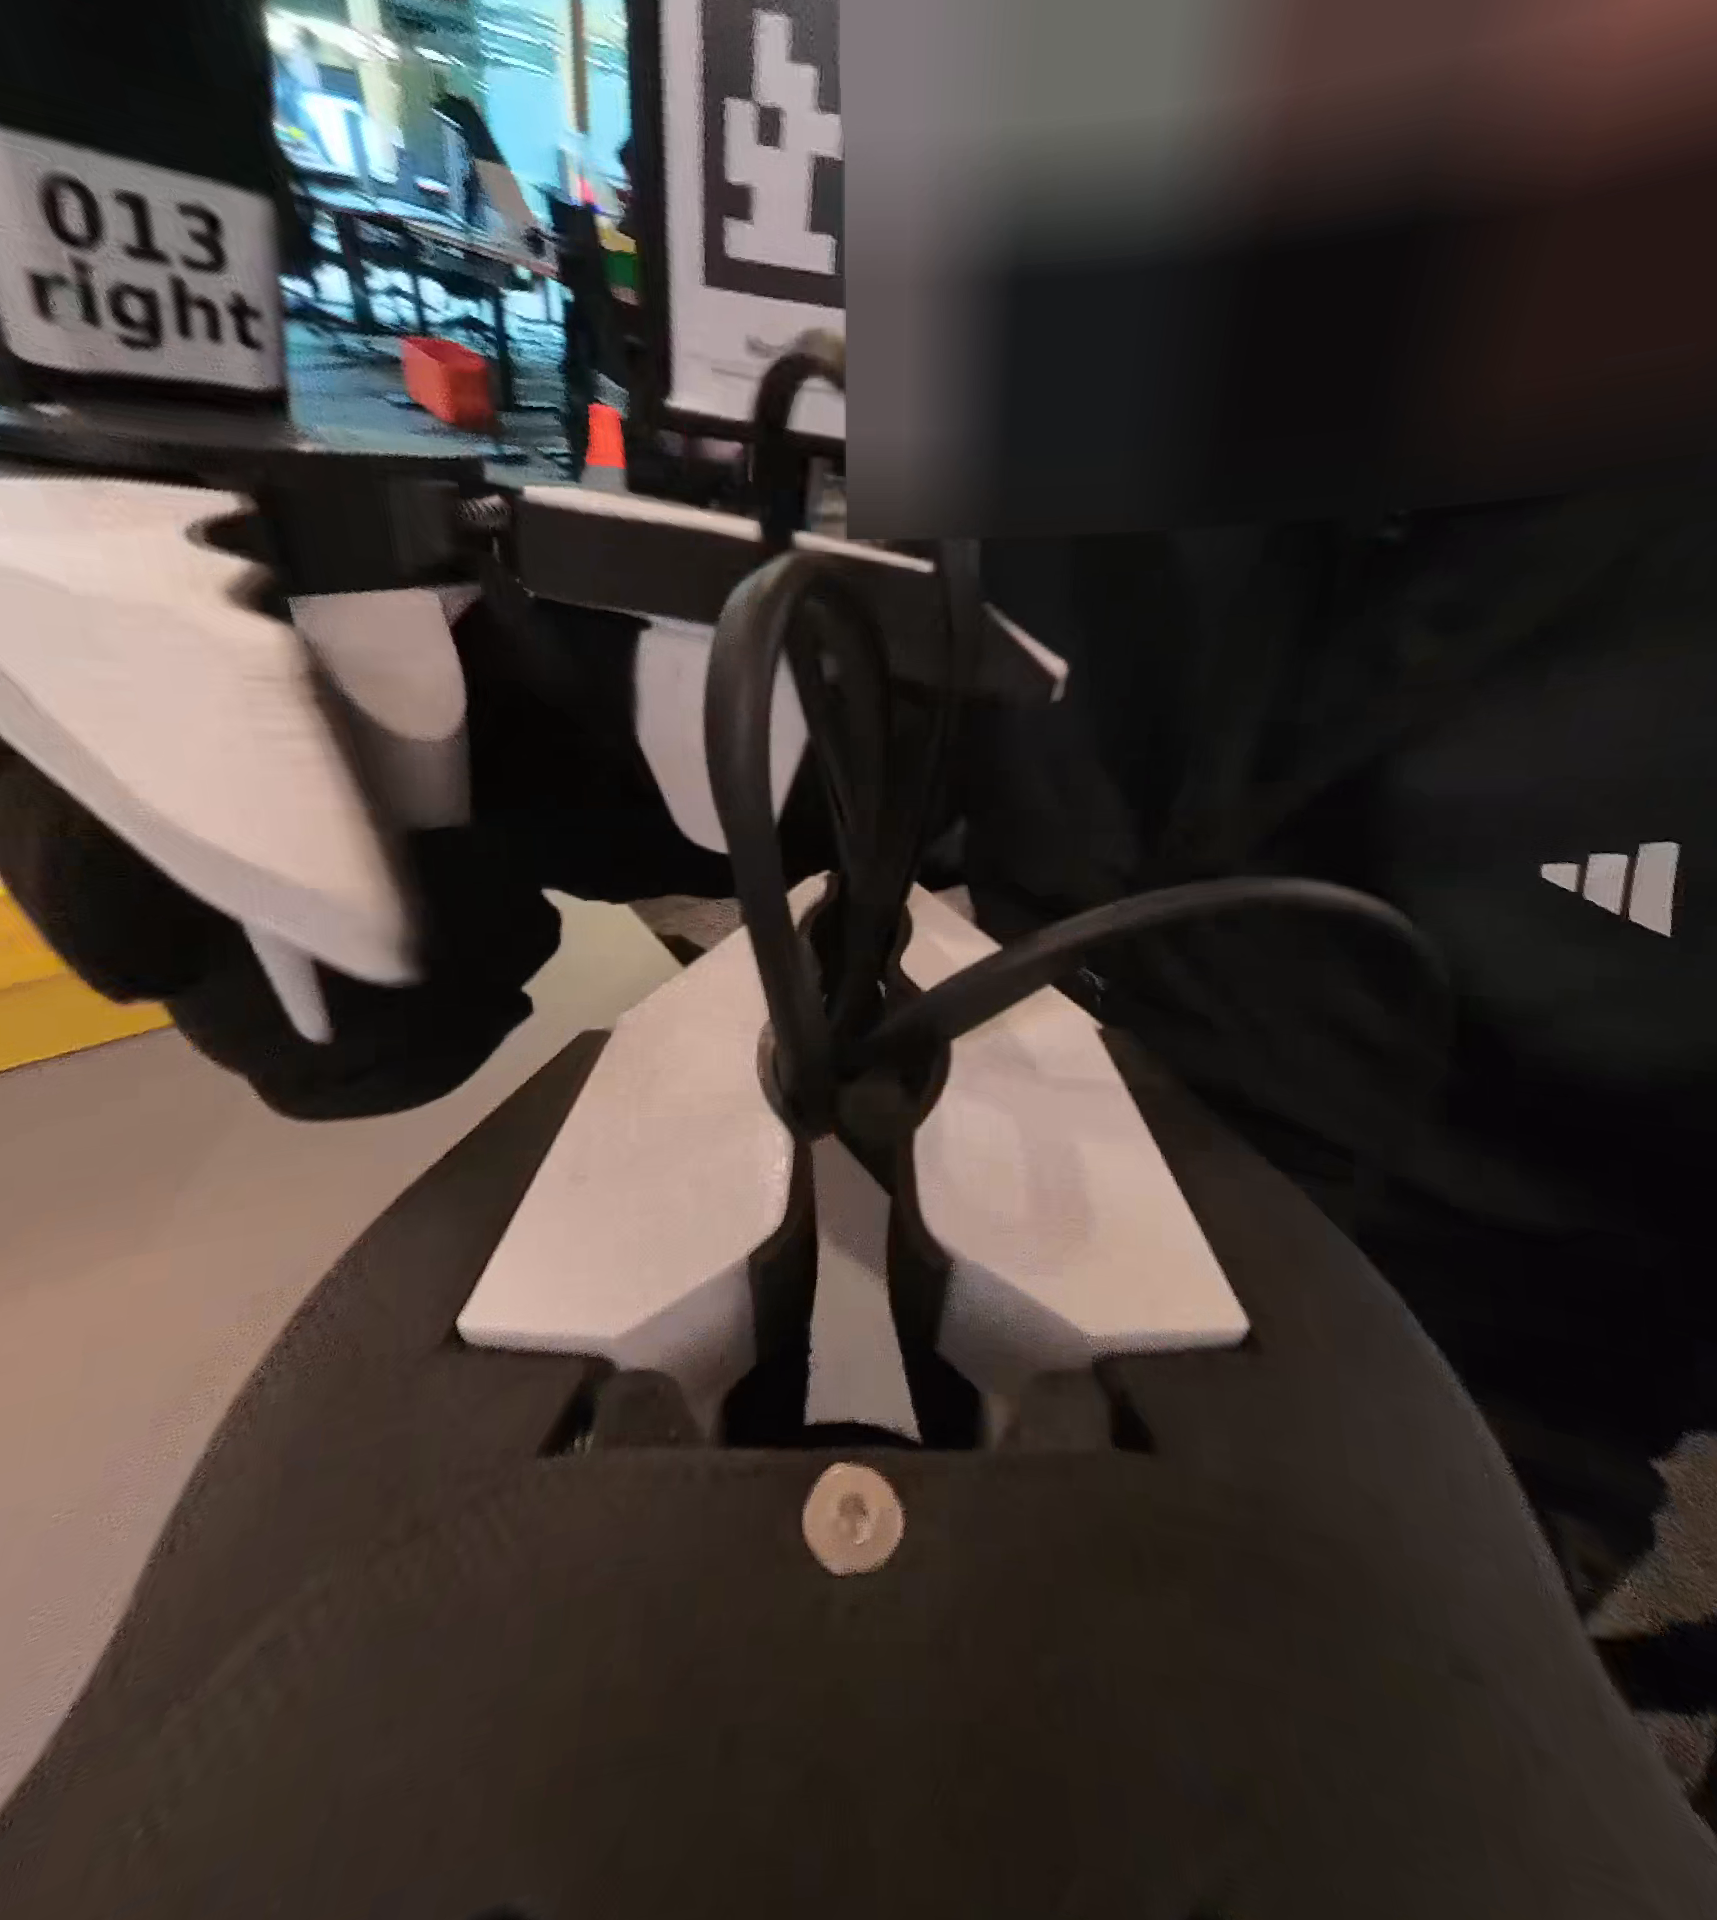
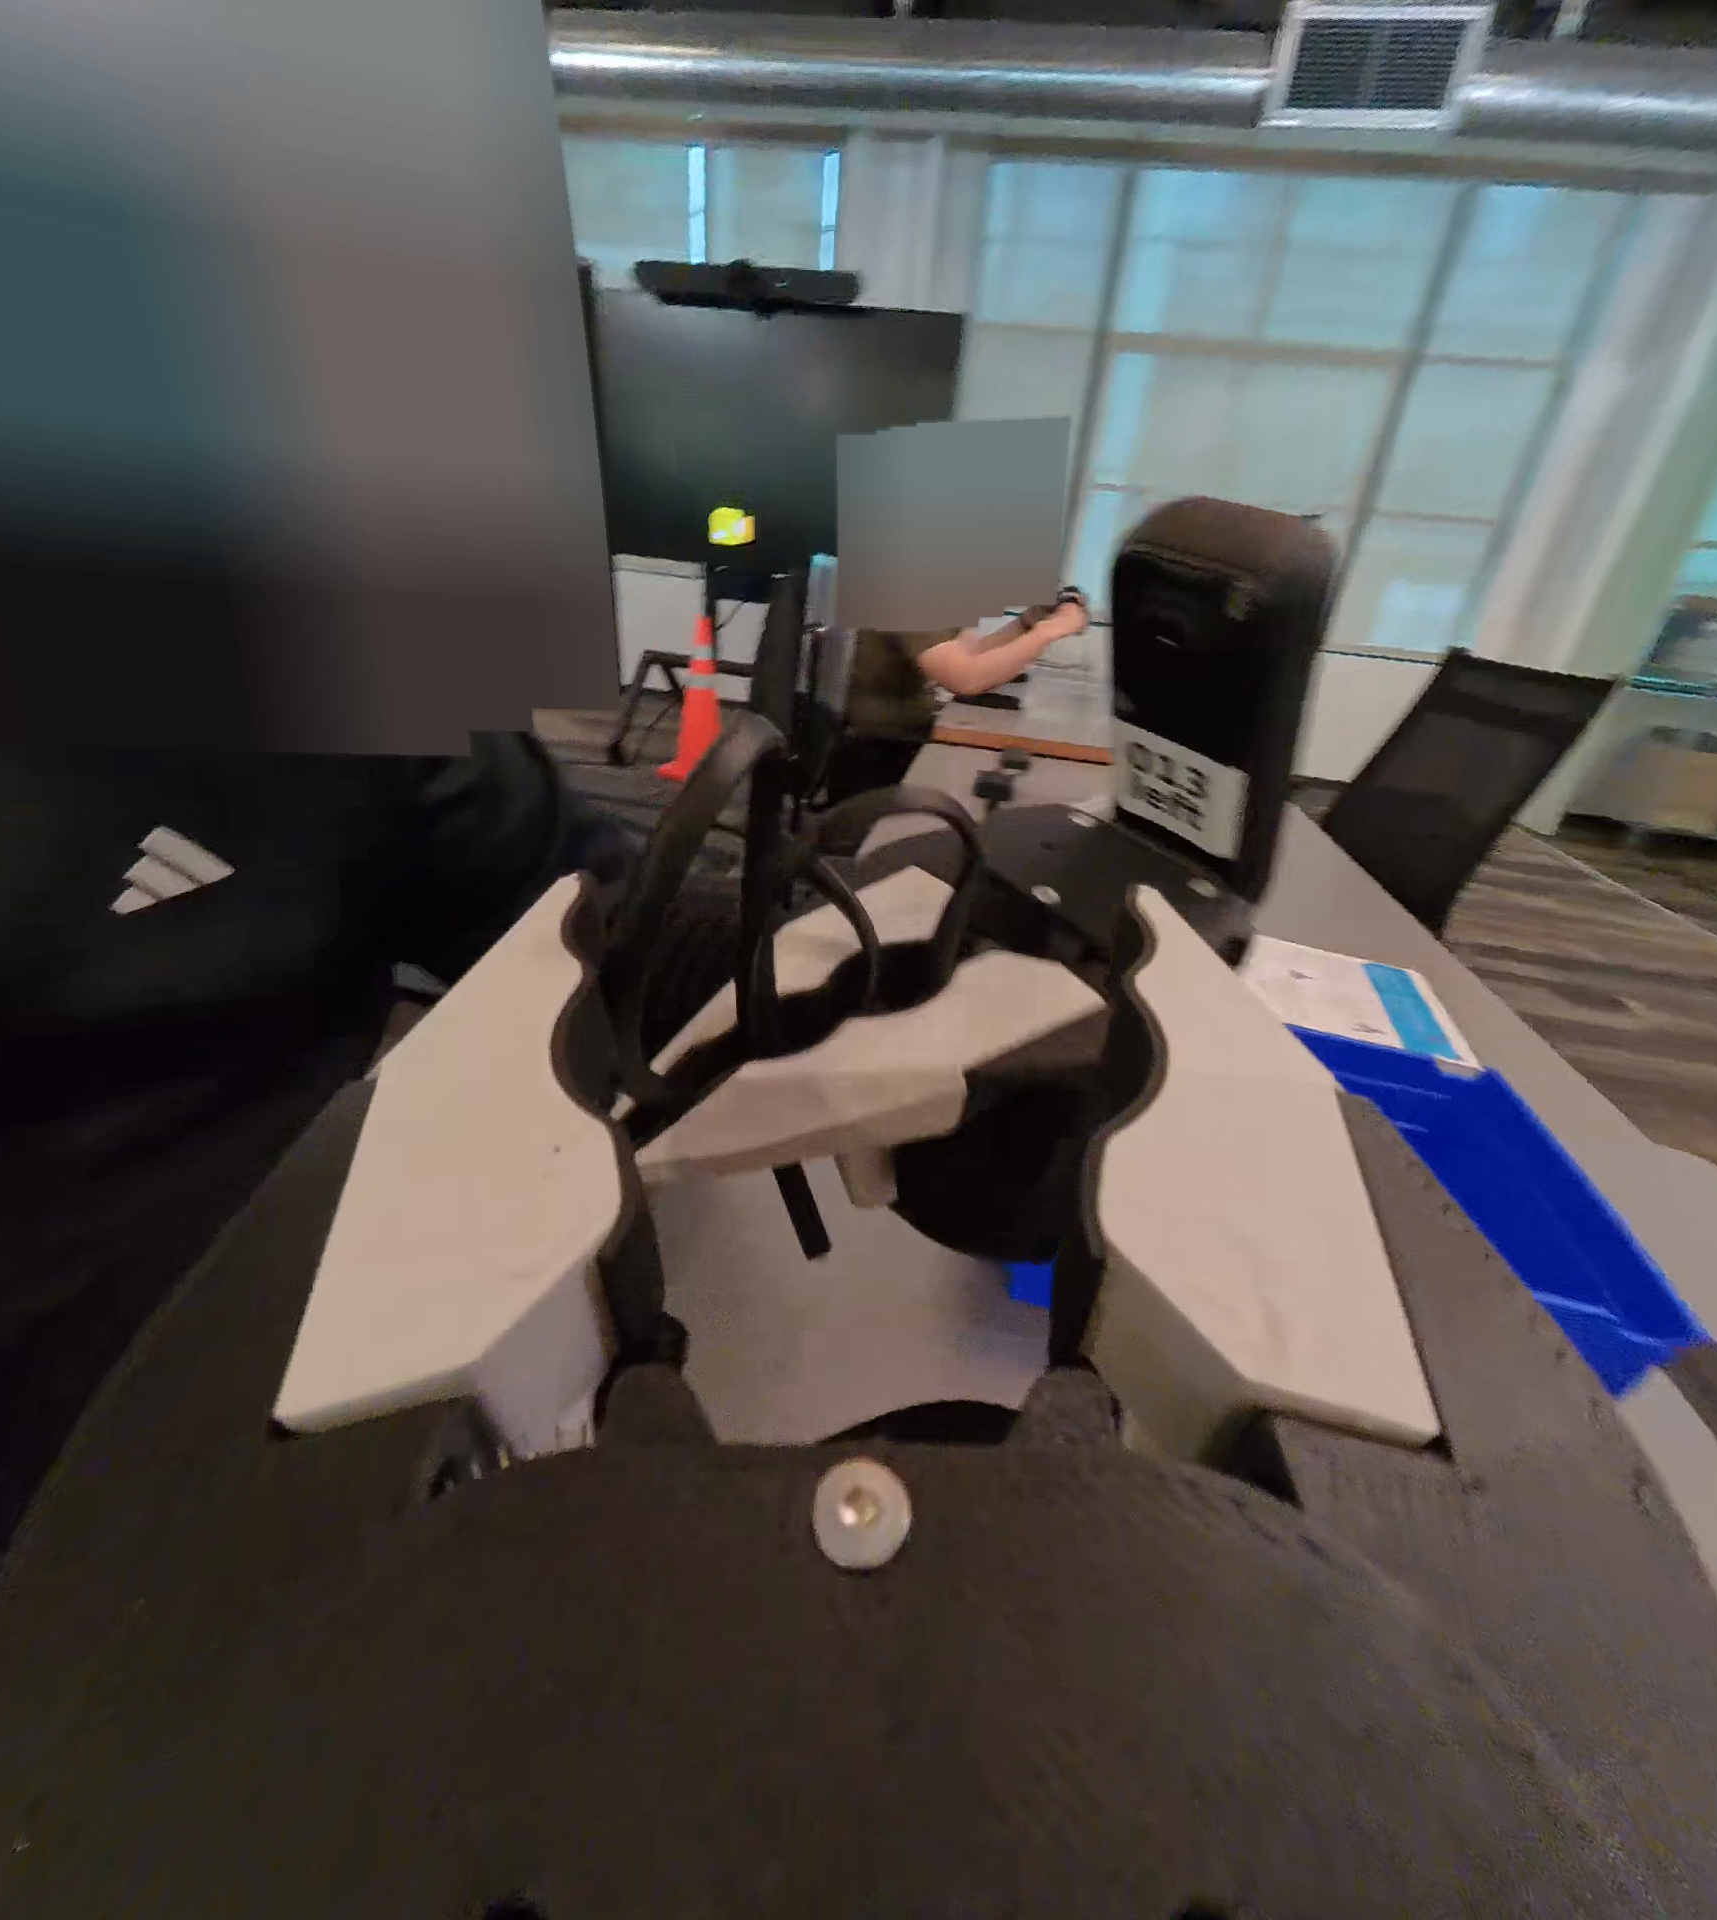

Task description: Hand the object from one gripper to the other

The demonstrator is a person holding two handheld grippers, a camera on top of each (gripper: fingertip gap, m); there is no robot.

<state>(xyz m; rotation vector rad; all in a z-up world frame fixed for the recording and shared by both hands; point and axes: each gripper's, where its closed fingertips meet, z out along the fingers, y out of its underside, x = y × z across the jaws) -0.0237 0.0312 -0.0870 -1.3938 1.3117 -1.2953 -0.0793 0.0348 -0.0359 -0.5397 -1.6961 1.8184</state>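
1. Nearest to the camera in the left wrist view is the left gripper [image 1: 859, 997]; its two white fingers are closed tight on a bundled black cable [image 1: 838, 831], which is pinched near its tie and stands up in loops above the tips.
2. At the left of this view the right gripper [image 1: 521, 790] faces it, with fingers spread wide; one white finger [image 1: 158, 727] is to the left of the cable loops.
3. In the right wrist view the right gripper [image 2: 859, 935] is wide open, and the cable [image 2: 729, 914] and the tips of the left gripper [image 2: 833, 1039] sit between its fingers, nearer the left one.
4. On the right, a blue sheet [image 2: 1477, 1174] lies on the grey table [image 2: 1716, 1299].
5. I judge the handover is in its middle: the cable belongs to the left gripper only.
6. The next move calls for the right gripper to close on a free loop above the left tips, and only then the left may release
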